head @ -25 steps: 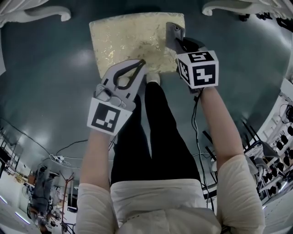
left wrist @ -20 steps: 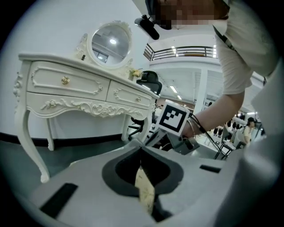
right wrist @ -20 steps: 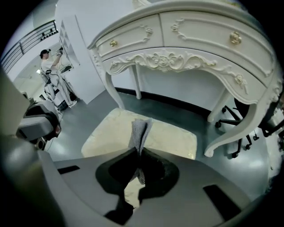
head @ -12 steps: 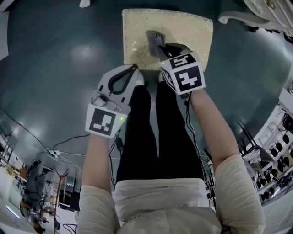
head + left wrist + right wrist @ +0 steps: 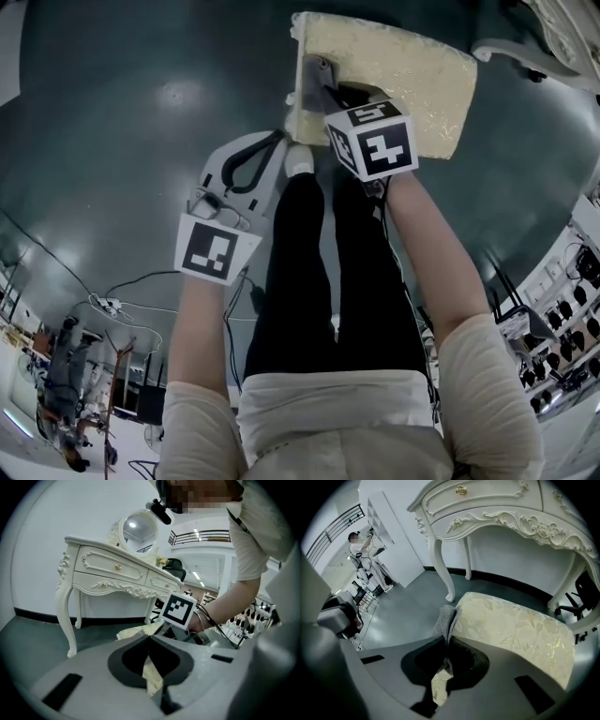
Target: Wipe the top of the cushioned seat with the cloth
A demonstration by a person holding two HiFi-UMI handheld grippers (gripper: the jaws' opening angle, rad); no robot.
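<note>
The cream floral cushioned seat (image 5: 412, 70) lies at the top of the head view, and in the right gripper view the seat (image 5: 520, 630) spreads ahead and to the right. My right gripper (image 5: 317, 84) is shut on a grey cloth (image 5: 445, 618), which stands up between the jaws at the seat's left edge. In the head view the cloth (image 5: 309, 80) shows as a grey fold over that edge. My left gripper (image 5: 277, 141) hangs shut and empty over the floor, just left of the seat's near corner. From the left gripper view, the right gripper's marker cube (image 5: 178, 610) sits over the seat (image 5: 136, 631).
A white carved dressing table (image 5: 497, 508) stands beyond the seat, its round mirror (image 5: 138, 527) on top. The person's black-clad legs and a white shoe (image 5: 300, 159) are beside the seat. A black office chair (image 5: 581, 597) is at the right; cables (image 5: 122, 305) and racks (image 5: 572, 300) edge the grey floor.
My right gripper has drawn the cloth leftward across the seat, from its right part to its left edge. The left gripper has stayed shut beside the seat.
</note>
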